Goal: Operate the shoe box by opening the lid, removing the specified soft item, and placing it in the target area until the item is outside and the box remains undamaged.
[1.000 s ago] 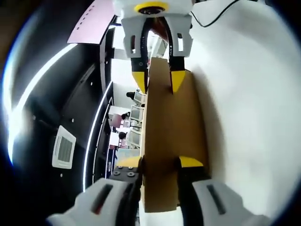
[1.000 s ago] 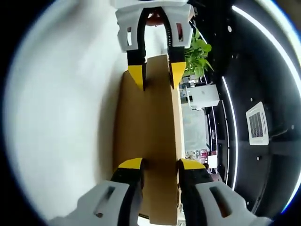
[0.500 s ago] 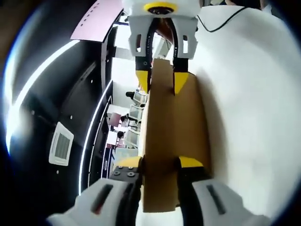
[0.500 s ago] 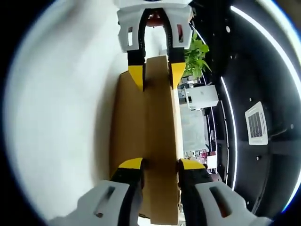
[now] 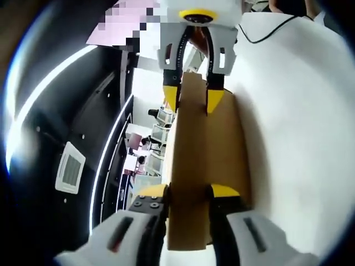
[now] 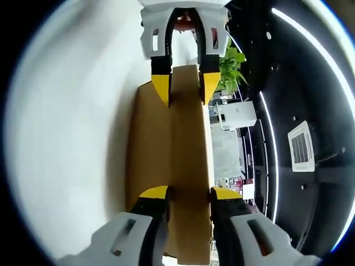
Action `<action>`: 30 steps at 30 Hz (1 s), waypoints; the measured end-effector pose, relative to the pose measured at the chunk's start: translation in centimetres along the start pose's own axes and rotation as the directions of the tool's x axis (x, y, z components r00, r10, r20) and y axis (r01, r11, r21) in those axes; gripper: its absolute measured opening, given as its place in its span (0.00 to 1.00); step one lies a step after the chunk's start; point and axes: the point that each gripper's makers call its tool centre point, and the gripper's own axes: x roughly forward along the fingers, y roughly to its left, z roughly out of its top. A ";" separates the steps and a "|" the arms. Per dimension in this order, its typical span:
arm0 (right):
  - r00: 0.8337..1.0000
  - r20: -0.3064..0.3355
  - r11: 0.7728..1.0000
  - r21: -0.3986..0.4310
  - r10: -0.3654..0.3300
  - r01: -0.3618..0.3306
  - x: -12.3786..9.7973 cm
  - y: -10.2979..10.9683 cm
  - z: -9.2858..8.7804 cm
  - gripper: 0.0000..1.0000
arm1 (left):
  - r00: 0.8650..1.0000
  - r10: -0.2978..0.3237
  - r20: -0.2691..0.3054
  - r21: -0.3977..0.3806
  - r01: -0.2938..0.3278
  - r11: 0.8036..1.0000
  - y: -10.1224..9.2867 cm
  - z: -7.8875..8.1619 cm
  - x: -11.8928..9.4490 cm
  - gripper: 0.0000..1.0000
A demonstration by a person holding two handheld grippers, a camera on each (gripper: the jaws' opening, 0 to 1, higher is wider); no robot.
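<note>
The brown cardboard shoe box lid [image 5: 202,160] runs lengthwise up the middle of the left gripper view, seen edge-on. My left gripper [image 5: 188,193] is shut on its near end, one yellow-tipped jaw on each side. At the far end, my right gripper [image 5: 193,100] clamps the same lid from the opposite side. The right gripper view mirrors this: the lid [image 6: 177,149] stretches away from my right gripper [image 6: 188,194], shut on the near end, toward my left gripper [image 6: 186,88] at the far end. The soft item is hidden.
A white table surface [image 5: 299,127] lies along one side of the lid, with a black cable [image 5: 266,30] on it. Behind are a dark ceiling with light strips and a vent [image 6: 302,147], a green plant [image 6: 233,64] and office desks [image 5: 150,149].
Both grips hold unchanged. In the left gripper view the right gripper has drifted slightly up and to the right; the lid's broad face shows a little wider in the right gripper view.
</note>
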 end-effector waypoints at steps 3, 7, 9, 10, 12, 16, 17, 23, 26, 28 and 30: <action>1.000 0.011 1.000 0.003 -0.001 0.001 -0.1 -0.1 0.0 0.28 | 1.000 0.016 -0.009 -0.014 -0.016 1.000 0.1 0.0 0.0 0.29; 1.000 0.015 1.000 0.008 -0.002 0.002 -0.1 -0.3 0.0 0.27 | 1.000 0.020 -0.020 0.014 -0.019 1.000 0.3 -0.1 0.3 0.30; 1.000 0.016 1.000 0.007 -0.003 0.003 -0.1 -0.3 0.1 0.27 | 0.999 0.020 -0.027 0.021 -0.019 1.000 0.4 -0.2 0.5 0.30; 1.000 0.015 1.000 0.010 -0.003 0.003 0.0 -0.4 0.1 0.27 | 0.999 0.020 -0.029 0.017 -0.020 1.000 0.4 -0.3 0.5 0.30; 1.000 0.009 1.000 0.011 -0.002 0.002 0.0 -0.4 0.1 0.28 | 0.999 0.023 -0.028 0.021 -0.022 1.000 0.4 -0.3 0.5 0.30; 1.000 0.010 1.000 0.011 0.001 -0.001 0.0 -0.4 0.0 0.28 | 0.999 0.019 -0.032 0.013 -0.018 1.000 0.5 -0.2 0.5 0.29; 1.000 0.010 1.000 0.011 0.001 -0.001 0.0 -0.5 0.0 0.28 | 0.999 0.019 -0.030 0.009 -0.019 1.000 0.7 -0.1 0.5 0.29; 1.000 0.010 1.000 0.014 0.008 -0.008 -0.1 -1.1 0.1 0.27 | 1.000 -0.003 -0.024 -0.013 0.002 1.000 1.3 -0.1 0.6 0.29; 1.000 0.008 1.000 0.017 0.015 -0.015 -0.2 -1.4 0.2 0.27 | 1.000 -0.009 -0.016 -0.022 0.008 1.000 1.6 -0.1 0.5 0.29; 1.000 0.009 1.000 0.021 0.014 -0.015 -0.2 -1.7 0.2 0.27 | 1.000 -0.015 -0.012 -0.031 0.015 0.999 1.9 0.0 0.5 0.29; 1.000 0.009 1.000 0.020 0.011 -0.011 -0.2 -1.9 0.2 0.27 | 1.000 -0.018 -0.011 -0.032 0.017 0.999 2.1 0.0 0.5 0.29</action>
